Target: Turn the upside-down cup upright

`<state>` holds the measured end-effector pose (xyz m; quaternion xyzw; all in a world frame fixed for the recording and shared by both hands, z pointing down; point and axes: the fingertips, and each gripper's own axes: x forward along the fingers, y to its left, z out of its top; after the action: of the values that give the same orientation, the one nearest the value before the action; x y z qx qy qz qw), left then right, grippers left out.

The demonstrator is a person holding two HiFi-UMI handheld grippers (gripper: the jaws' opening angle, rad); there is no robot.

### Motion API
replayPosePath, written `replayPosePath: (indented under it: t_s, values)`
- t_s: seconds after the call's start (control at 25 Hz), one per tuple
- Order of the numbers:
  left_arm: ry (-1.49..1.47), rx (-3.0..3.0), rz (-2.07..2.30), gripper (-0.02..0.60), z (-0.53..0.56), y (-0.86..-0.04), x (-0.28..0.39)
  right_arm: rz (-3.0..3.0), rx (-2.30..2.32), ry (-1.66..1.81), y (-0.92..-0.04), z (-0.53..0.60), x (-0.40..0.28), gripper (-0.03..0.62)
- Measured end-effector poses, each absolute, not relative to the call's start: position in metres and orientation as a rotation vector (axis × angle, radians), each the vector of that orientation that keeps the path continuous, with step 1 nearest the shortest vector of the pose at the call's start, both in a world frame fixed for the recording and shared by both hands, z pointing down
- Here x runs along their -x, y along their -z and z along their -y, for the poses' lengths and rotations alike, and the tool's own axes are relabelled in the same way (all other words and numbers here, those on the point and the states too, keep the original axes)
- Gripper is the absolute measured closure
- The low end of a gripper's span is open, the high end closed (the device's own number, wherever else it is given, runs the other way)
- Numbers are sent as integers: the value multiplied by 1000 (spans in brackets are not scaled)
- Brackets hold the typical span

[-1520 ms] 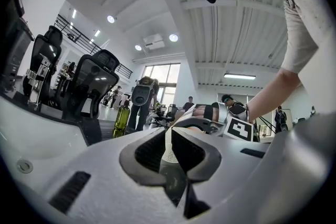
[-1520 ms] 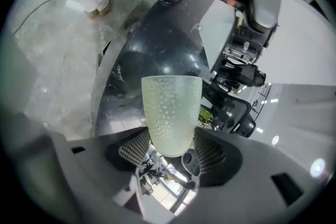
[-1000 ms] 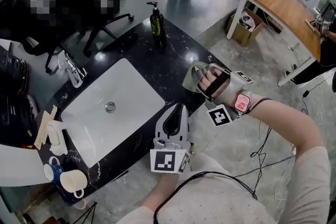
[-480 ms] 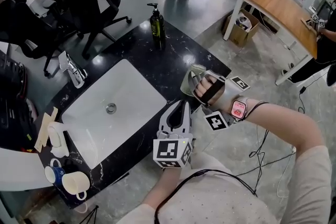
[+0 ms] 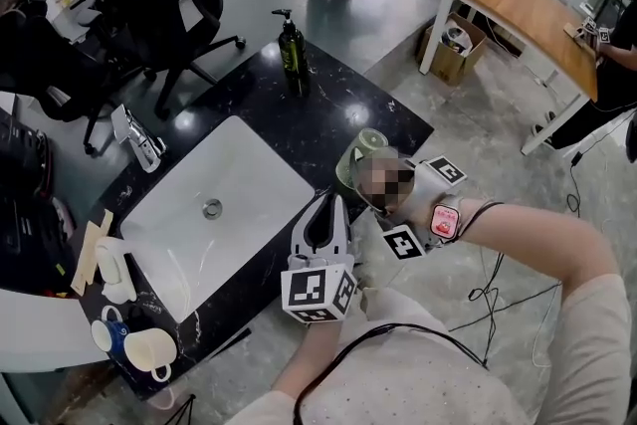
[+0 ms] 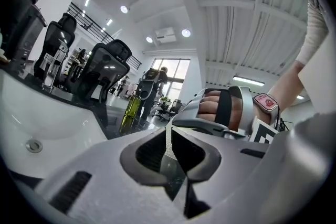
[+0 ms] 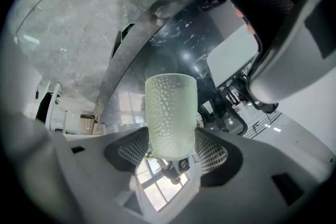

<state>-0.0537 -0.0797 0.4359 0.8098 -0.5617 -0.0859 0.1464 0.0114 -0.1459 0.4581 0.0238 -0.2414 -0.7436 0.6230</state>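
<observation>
Two jaws of the right gripper (image 7: 170,150) clamp the pale green dimpled cup (image 7: 170,113), holding it over the black counter (image 5: 333,114) just right of the white sink (image 5: 239,174). Beside the sink's near right corner is the left gripper (image 6: 169,150), its jaws together on nothing. A dark pump bottle (image 5: 291,45) stands beyond the sink. A white mug (image 5: 149,348) and a blue mug (image 5: 105,333) stand past its left end.

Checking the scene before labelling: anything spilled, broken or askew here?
No spill or damage shows. Only the green cup is askew: the right tongs hold it tilted near the edge of the black counter.
</observation>
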Motion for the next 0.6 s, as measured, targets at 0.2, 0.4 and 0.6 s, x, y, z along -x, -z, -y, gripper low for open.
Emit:
replayPosePath:
  t_s: [0.2, 0.4, 0.6]
  values:
    - [266, -2305, 1654, 546, 74, -433, 63, 486, 29, 1688, -462, 138, -2, 321]
    - [266, -2284, 1687, 546, 68, -431, 74, 475, 112, 1678, -473, 122, 8, 321]
    - [263, -2249, 1732, 546, 65, -432, 87, 492, 149, 1656, -478, 121, 13, 318]
